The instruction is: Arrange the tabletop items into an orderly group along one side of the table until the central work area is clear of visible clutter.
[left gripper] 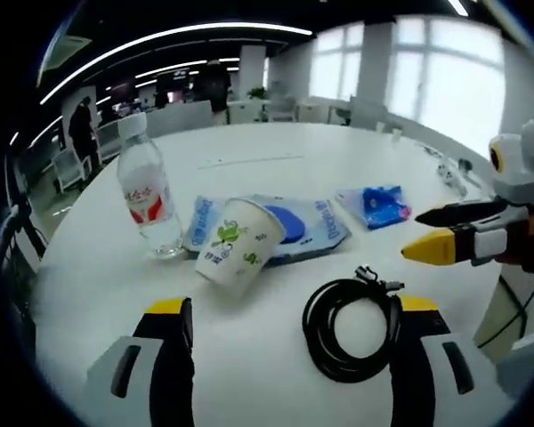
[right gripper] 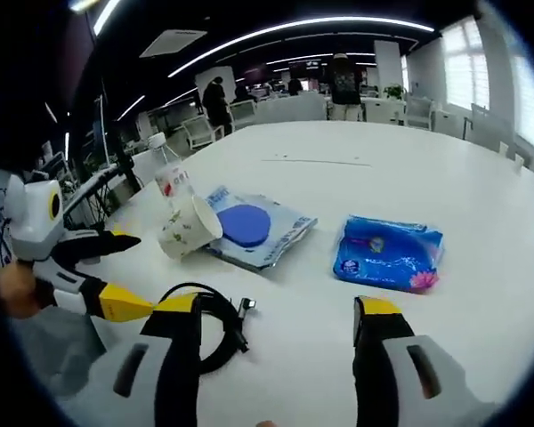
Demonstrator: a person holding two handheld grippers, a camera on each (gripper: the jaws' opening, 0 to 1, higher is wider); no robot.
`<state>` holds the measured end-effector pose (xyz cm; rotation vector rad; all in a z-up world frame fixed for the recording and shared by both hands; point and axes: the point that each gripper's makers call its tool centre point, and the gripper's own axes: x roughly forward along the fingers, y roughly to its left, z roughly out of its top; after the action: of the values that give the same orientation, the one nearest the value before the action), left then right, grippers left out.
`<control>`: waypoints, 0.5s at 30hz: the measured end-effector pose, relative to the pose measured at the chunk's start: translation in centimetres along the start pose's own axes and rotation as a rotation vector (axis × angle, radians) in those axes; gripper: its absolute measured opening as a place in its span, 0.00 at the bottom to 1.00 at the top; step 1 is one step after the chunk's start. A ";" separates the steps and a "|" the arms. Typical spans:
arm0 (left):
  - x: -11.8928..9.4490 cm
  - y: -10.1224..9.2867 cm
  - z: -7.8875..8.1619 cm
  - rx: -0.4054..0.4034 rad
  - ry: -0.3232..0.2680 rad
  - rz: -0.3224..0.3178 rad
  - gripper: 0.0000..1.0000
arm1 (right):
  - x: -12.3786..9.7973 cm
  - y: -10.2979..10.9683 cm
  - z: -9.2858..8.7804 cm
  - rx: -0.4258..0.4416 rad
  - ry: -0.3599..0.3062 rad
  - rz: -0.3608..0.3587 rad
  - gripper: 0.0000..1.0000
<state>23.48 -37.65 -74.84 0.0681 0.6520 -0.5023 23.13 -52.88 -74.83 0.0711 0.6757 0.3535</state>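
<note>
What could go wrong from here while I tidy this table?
The tilted white paper cup, leaning against the blue wet-wipes pack, may roll if that pack is moved. The clear plastic water bottle stands right beside the cup and could topple. The coiled black cable may uncoil when lifted and drag nearby items.

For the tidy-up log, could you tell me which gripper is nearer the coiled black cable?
Left gripper: the cable lies between its jaws. The right gripper is beside the coil.
</note>
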 end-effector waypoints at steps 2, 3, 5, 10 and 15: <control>0.1 -0.1 -0.6 -0.007 0.016 -0.001 0.87 | 0.2 0.3 -0.4 -0.003 0.010 0.011 0.66; 0.2 -0.2 -0.9 -0.007 0.026 -0.006 0.88 | 0.3 0.4 -0.6 -0.006 0.016 0.016 0.66; 0.4 -0.6 -2.1 -0.007 0.072 -0.022 0.90 | 0.5 0.7 -1.0 -0.009 0.027 0.024 0.64; 0.3 -1.1 -3.3 -0.023 0.095 -0.024 0.90 | 1.1 1.4 -2.1 -0.015 0.057 0.048 0.62; 0.5 -1.2 -3.8 -0.029 0.110 -0.023 0.88 | 1.5 2.1 -2.6 -0.016 0.070 0.070 0.61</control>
<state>21.10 -38.09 -78.02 0.0610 0.7686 -0.5135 21.98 -50.53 -77.33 0.0675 0.7409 0.4308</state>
